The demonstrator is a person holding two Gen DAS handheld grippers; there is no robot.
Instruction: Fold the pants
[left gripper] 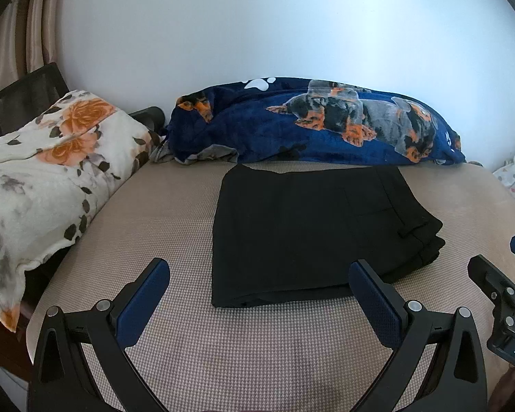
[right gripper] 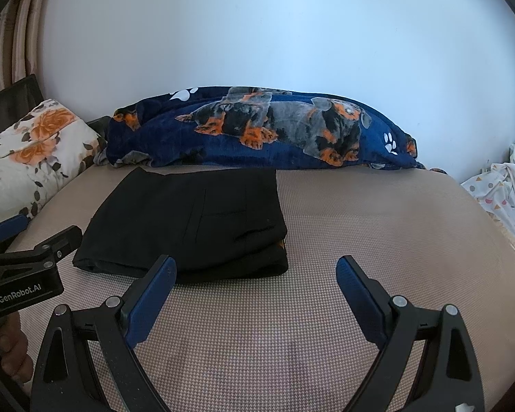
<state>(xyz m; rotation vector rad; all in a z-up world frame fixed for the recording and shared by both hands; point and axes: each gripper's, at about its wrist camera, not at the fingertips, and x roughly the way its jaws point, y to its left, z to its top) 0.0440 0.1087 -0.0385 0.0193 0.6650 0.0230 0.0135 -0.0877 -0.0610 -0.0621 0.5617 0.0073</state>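
Woven beige mattress (left gripper: 175, 206), black rectangular folded pants (left gripper: 302, 226)

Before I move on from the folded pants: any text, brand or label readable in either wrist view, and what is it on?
"GenRobot.AI": white print on the black body of the left tongs, seen from the right wrist view.
"DAS": cut-off characters on a small lit display on the right tongs, at the left wrist view's edge; the rest is out of frame.
Black pants: no readable label.

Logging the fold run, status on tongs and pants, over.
Left tongs open, empty. Right tongs open, empty. Black pants folded flat on bed. Nothing in the way.
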